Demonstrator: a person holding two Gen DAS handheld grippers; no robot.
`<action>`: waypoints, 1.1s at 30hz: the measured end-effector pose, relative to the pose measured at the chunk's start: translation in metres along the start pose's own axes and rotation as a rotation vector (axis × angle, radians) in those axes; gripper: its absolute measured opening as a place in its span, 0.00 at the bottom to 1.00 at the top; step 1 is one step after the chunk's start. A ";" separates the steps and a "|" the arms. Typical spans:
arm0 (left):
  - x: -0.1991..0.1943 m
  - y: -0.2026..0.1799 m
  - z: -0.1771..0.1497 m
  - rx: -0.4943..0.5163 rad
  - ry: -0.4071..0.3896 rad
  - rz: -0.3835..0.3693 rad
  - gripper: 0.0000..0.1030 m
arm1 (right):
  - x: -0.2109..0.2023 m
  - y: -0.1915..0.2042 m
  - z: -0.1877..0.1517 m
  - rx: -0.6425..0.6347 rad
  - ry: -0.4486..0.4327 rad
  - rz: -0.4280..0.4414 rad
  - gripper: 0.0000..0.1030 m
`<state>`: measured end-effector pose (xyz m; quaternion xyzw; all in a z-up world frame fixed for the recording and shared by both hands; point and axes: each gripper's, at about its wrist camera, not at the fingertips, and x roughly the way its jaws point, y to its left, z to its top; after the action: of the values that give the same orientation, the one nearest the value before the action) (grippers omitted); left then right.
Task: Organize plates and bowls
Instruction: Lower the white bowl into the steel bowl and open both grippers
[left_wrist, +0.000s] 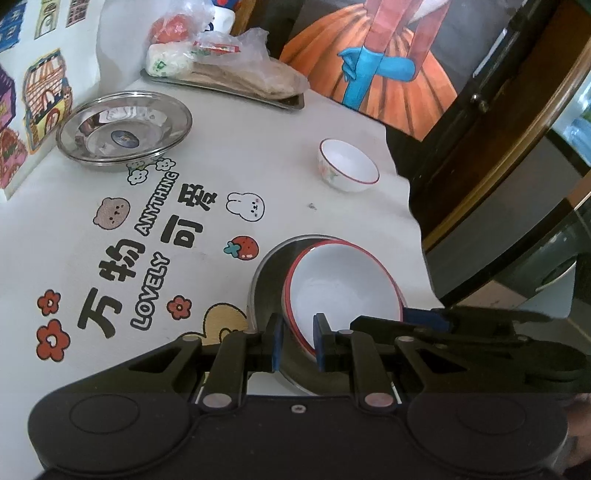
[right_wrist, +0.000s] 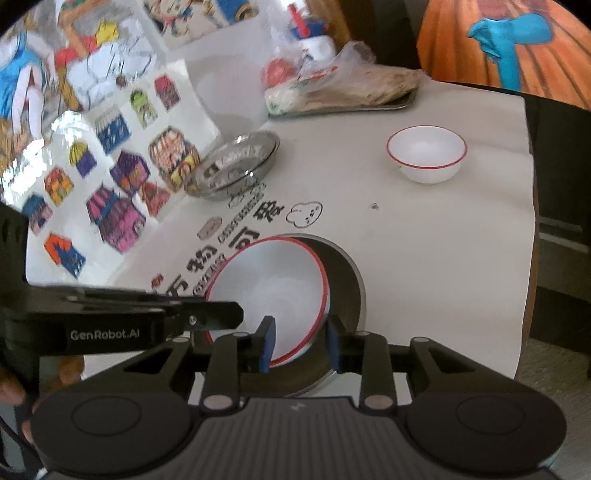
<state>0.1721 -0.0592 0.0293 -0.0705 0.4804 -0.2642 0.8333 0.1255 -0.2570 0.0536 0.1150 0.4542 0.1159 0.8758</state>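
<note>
A white bowl with a red rim (left_wrist: 343, 288) (right_wrist: 273, 284) leans tilted inside a steel plate (left_wrist: 264, 284) (right_wrist: 349, 273) near the table's front. My left gripper (left_wrist: 299, 343) is shut on the bowl's near rim, one pad inside and one outside. In the right wrist view it reaches in from the left (right_wrist: 236, 314). My right gripper (right_wrist: 301, 345) straddles the bowl's other near rim with its pads apart and not pressing. A second steel plate (left_wrist: 123, 127) (right_wrist: 232, 164) and a small white red-rimmed bowl (left_wrist: 349, 166) (right_wrist: 426, 155) stand farther back.
A metal tray (left_wrist: 288, 101) (right_wrist: 402, 105) with bagged food sits at the table's far side. A wall with picture stickers (left_wrist: 44, 92) (right_wrist: 110, 155) borders the left. The white printed tablecloth's edge (left_wrist: 413, 218) (right_wrist: 528, 240) drops off on the right.
</note>
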 end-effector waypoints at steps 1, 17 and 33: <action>0.001 0.000 0.002 0.005 0.009 0.004 0.17 | 0.001 0.001 0.002 -0.008 0.013 -0.004 0.33; 0.007 0.001 0.010 0.004 0.050 0.000 0.18 | 0.002 0.000 0.006 -0.041 0.036 -0.013 0.33; 0.005 -0.001 0.012 0.037 0.059 0.004 0.21 | 0.003 0.007 0.009 -0.068 0.045 -0.002 0.44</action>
<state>0.1834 -0.0641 0.0322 -0.0462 0.4999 -0.2735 0.8204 0.1341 -0.2506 0.0582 0.0819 0.4697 0.1330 0.8689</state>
